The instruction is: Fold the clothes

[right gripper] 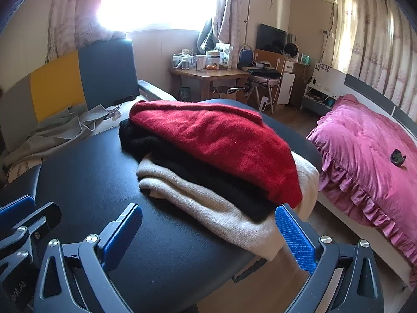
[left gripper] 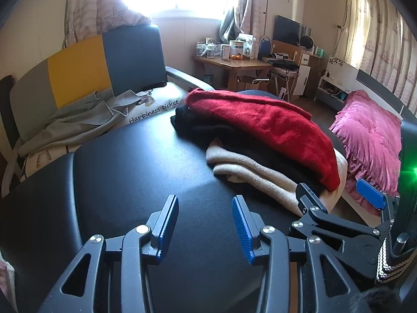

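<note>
**Three folded garments stacked on the black tabletop**

Blue ribbed fingers (left gripper: 166, 228) of the left claw (left gripper: 206, 224) filled the bottom of the left wrist view, spread apart with nothing between them, hovering over bare black tabletop (left gripper: 125, 172). To its right in that view, the right claw (left gripper: 338, 195) appeared from the side, one finger near the beige cloth and the other past the tabletop edge.

From the right wrist view, the right claw (right gripper: 208, 237) was spread wide. Its fingers (right gripper: 294, 237) stood either side of the near corner of the beige garment (right gripper: 208, 206), which drooped over the tabletop's edge; the right-hand finger looked close to or touching the cloth, though I could not tell whether there was contact. The claw pinched nothing.

The clothes made one stack on the far right part of the tabletop. The beige garment lay at the bottom, a black garment (right gripper: 182, 161) in the middle, and a red garment (right gripper: 213, 140) on top, all folded. The red piece was set toward the right and back of the pile, leaving the black and beige layers showing along the left and near sides.

Beyond the tabletop, a sofa with grey, yellow and blue back panels (left gripper: 78, 70) held a rumpled grey cloth (left gripper: 78, 120). A bed with a pink ruffled cover (right gripper: 365, 151) stood to the right, and a wooden table (right gripper: 208, 74) crowded with jars stood under the bright window.
</note>
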`<act>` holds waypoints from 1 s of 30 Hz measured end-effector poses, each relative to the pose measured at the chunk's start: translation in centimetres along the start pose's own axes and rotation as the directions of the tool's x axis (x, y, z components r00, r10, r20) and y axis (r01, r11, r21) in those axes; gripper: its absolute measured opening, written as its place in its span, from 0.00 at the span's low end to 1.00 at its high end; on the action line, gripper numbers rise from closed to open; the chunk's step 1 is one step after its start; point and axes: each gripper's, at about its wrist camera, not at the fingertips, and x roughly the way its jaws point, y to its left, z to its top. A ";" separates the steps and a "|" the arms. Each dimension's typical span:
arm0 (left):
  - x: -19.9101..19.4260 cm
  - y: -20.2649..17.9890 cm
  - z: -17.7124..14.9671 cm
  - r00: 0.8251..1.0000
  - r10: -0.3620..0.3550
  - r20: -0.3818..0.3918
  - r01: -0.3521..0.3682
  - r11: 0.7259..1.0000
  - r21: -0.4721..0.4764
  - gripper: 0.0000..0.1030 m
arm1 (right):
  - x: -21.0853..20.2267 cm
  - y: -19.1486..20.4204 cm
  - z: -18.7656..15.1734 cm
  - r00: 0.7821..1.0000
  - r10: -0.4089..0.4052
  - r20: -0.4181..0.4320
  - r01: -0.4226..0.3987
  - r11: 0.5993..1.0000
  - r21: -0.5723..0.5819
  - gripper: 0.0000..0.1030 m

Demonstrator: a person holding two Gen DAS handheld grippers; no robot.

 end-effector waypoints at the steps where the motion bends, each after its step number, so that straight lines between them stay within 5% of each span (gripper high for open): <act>1: 0.0 0.2 -0.1 1.000 -0.008 -0.002 0.008 1.000 0.003 0.42 | 0.0 -0.1 -0.1 1.000 0.003 -0.004 -0.003 1.000 0.000 1.00; 5: -0.2 0.8 -0.5 0.999 -0.039 -0.011 0.040 0.999 0.016 0.47 | 0.1 -0.3 -0.5 1.000 0.015 -0.021 -0.015 1.000 -0.001 1.00; 9: 2.5 2.4 -2.5 0.980 -0.128 -0.149 0.122 0.991 -0.053 0.49 | 0.9 -1.0 -1.4 0.994 0.093 -0.065 -0.091 0.996 0.024 1.00; 13: 5.8 3.6 -6.3 0.954 -0.055 -0.294 0.045 0.998 -0.040 0.49 | 4.4 -2.4 -3.1 0.925 0.312 -0.217 -0.289 0.949 0.130 1.00; 15: 6.7 5.0 -7.8 0.947 -0.020 -0.320 0.013 1.000 -0.025 0.49 | 5.7 -4.0 -3.6 0.900 0.380 -0.214 -0.339 0.919 0.202 0.97; 19: 7.5 9.1 -10.4 0.941 0.025 -0.337 -0.042 0.998 -0.042 0.49 | 6.8 -7.6 -1.4 0.892 0.445 -0.074 -0.407 0.865 0.292 0.96; 23: 7.4 12.3 -10.7 0.950 0.024 -0.311 -0.057 0.993 -0.098 0.49 | 9.3 -10.7 3.6 0.917 0.398 0.037 -0.392 0.877 0.277 1.00; 30: 7.3 13.8 -10.4 0.952 0.047 -0.303 -0.072 0.995 -0.072 0.51 | 16.1 -13.3 12.0 0.948 0.319 -0.024 -0.299 0.912 0.281 1.00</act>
